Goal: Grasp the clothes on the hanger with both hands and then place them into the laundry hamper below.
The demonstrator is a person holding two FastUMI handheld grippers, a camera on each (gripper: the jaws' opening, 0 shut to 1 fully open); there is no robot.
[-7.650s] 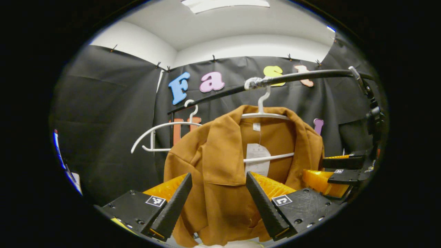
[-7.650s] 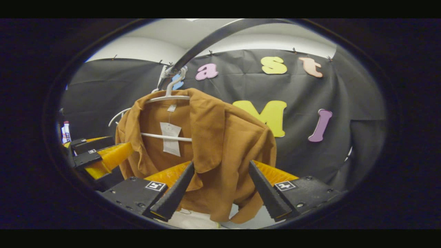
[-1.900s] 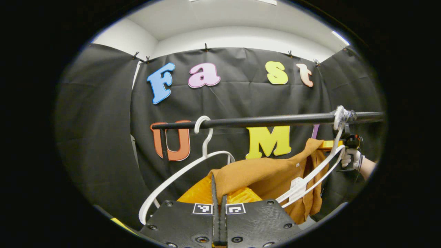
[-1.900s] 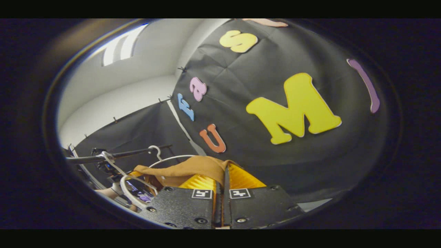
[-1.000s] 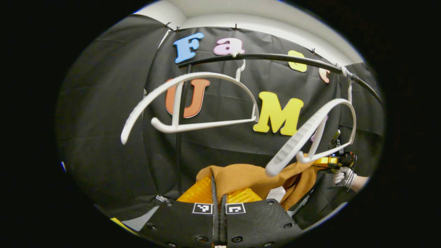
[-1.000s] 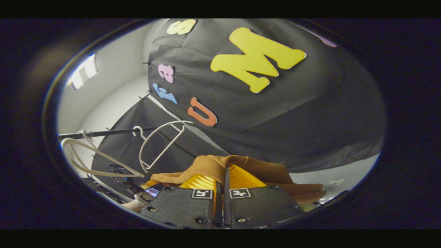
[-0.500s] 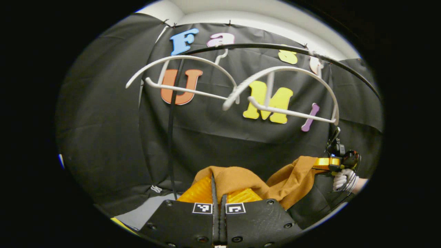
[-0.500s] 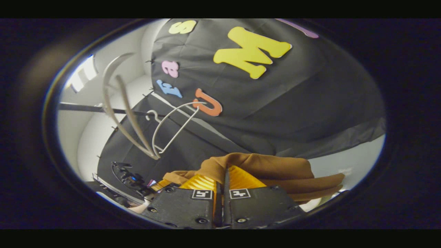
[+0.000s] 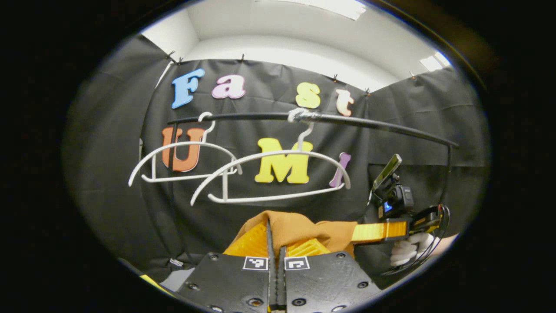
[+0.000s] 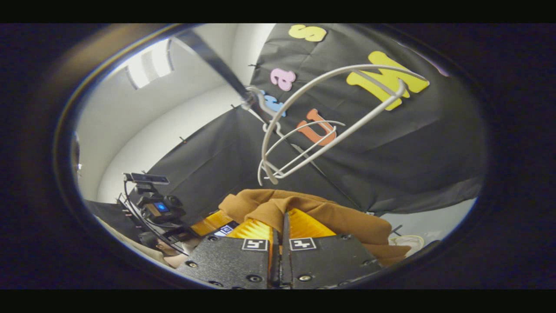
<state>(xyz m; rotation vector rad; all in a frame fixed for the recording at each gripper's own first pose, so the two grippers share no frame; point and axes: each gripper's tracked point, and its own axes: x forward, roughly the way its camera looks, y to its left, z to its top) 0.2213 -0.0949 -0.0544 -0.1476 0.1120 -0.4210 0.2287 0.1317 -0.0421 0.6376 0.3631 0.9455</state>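
We are looking level from below the rail [image 9: 330, 119] in the left gripper view. In the right gripper view we are tilting sideways, close under the same hangers [image 10: 330, 108].

Brown garment [image 9: 299, 228] — bunched, off the bare white hanger [image 9: 269, 174].

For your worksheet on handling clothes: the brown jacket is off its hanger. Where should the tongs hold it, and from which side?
Hold the jacket at its bunched top folds, from below. Both tongs, left and right, already pinch it there; the cloth sags between them.
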